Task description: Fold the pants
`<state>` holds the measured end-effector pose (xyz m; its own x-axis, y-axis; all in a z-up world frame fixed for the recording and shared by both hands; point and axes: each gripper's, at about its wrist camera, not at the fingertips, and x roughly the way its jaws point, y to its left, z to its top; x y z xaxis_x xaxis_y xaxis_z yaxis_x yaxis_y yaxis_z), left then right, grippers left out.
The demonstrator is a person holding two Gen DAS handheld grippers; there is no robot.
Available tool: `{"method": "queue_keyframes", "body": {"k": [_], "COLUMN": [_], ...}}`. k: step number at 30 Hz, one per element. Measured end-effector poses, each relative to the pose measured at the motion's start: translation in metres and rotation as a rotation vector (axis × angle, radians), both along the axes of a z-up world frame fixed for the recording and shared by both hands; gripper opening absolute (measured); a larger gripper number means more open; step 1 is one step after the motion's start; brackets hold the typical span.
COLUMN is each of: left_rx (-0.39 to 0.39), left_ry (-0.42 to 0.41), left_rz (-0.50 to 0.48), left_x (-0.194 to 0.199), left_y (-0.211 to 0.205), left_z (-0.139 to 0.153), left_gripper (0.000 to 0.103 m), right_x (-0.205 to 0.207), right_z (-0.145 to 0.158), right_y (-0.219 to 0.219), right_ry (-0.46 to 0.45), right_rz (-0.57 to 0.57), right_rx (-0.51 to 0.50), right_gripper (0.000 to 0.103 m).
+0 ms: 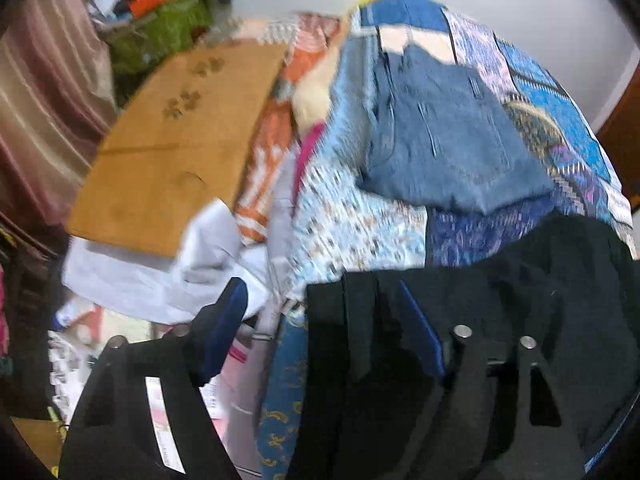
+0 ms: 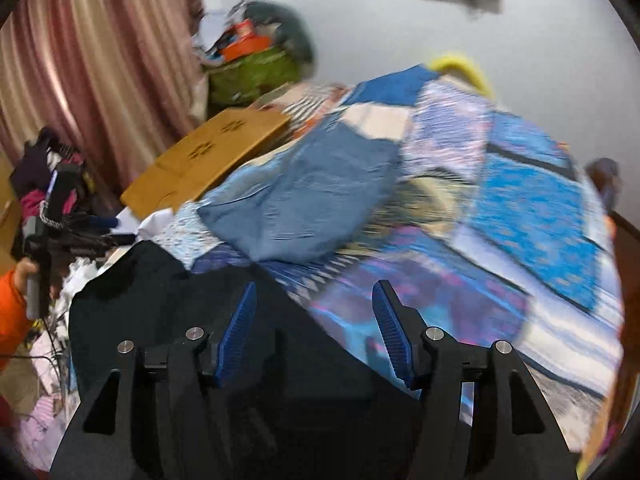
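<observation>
Black pants (image 1: 500, 320) lie at the near edge of a bed with a blue patchwork cover (image 1: 360, 232). They also show in the right wrist view (image 2: 168, 296). My left gripper (image 1: 320, 312) is open at the pants' left edge, its right finger over the black cloth. My right gripper (image 2: 316, 320) is open just above the pants' right part, nothing between its blue pads (image 2: 236, 336). A folded pair of blue jeans (image 1: 448, 136) lies farther up the bed, also seen in the right wrist view (image 2: 312, 204). Both views are blurred.
A brown cardboard sheet (image 1: 172, 148) lies left of the bed over white cloth (image 1: 160, 276). A green bag (image 2: 256, 76) with clutter stands by the pink curtain (image 2: 100, 68). The left gripper and the hand holding it (image 2: 44, 232) show at the far left.
</observation>
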<state>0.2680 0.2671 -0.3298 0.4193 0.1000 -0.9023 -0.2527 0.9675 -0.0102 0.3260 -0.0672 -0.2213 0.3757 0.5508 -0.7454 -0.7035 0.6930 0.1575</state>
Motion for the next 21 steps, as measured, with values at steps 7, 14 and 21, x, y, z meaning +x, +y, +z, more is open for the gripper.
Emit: {"method": "queue_keyframes", "body": {"k": [7,14,21], "left_rx": [-0.108,-0.122,0.052], "left_ry": [0.001,-0.036,-0.036], "left_rz": [-0.063,-0.072,-0.058], "left_x": [0.0,-0.007,-0.009], "left_y": [-0.003,-0.01,-0.012], "left_z": [-0.021,-0.014,-0.01], "left_gripper": [0.056,0.02,0.008], "right_x": [0.029,0.015,0.006], "right_z": [-0.051,-0.068,-0.064], "right_y": [0.073,0.098,0.098], "right_ry": [0.193,0.216,0.061], "right_rz": [0.095,0.169,0.128], "right_rx": [-0.049,-0.137,-0.194], "right_gripper": [0.056,0.015,0.011]}}
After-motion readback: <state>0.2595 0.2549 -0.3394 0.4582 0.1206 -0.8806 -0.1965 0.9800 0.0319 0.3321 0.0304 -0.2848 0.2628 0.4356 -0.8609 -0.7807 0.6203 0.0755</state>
